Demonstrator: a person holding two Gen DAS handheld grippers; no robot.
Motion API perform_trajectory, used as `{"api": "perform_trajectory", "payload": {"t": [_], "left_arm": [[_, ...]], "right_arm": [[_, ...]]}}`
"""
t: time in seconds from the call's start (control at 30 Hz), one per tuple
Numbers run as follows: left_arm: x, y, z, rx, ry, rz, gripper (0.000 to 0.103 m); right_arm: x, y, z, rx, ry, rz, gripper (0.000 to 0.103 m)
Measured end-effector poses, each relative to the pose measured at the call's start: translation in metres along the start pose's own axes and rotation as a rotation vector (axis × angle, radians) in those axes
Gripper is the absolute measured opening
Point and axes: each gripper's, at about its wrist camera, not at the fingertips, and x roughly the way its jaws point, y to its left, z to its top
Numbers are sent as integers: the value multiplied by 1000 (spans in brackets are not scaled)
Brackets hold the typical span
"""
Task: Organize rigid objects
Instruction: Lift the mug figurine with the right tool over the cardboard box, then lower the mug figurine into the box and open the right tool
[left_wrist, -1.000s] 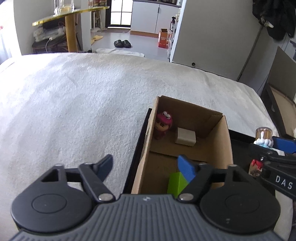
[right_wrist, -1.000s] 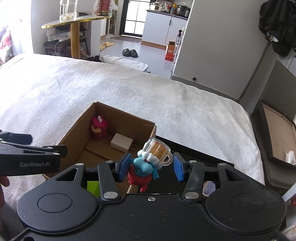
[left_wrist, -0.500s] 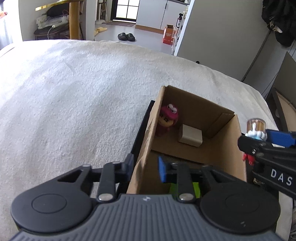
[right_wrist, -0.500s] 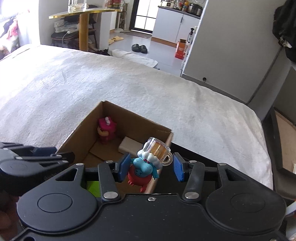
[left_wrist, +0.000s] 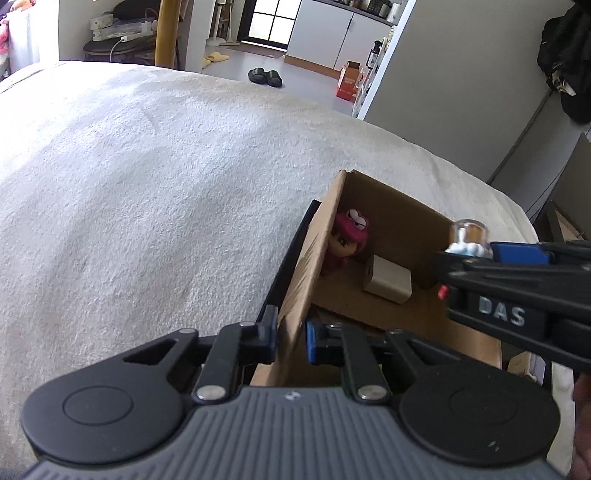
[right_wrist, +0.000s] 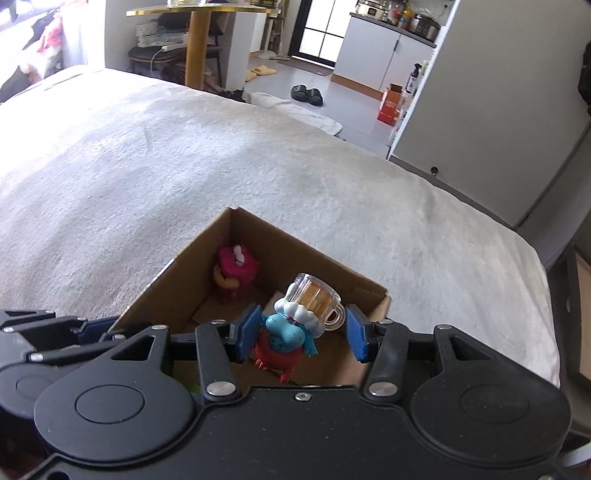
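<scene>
left wrist view: left gripper (left_wrist: 291, 341) has just clamped onto the near left wall of the cardboard box (left_wrist: 391, 192) on the bed (left_wrist: 147, 184); pink figure (left_wrist: 349, 236) and beige block (left_wrist: 388, 284) lie inside.
right wrist view: right gripper (right_wrist: 301, 336) grips the blue figure with mug (right_wrist: 291, 332) over the box.

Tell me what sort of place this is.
Most likely a small studio flat: the cardboard box sits on a bed with a white blanket, a kitchen counter with white cabinets stands beyond, and black slippers lie on the floor.
</scene>
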Motion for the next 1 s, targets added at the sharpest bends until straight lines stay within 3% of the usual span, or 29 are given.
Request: {"api": "perform_trajectory", "payload": {"t": [0.23,0.63,1.0], "left_arm": [[1,3,2,-14,2,-9,14],[-1,-3,5,5,23,14,15],[-33,-17,8,68,5,73,18]], "right_arm": [[-3,7,13,24,-45,63,50],[-22,-4,0,19,-46,44,51],[-54,-41,-27,98,-58,7,53]]}}
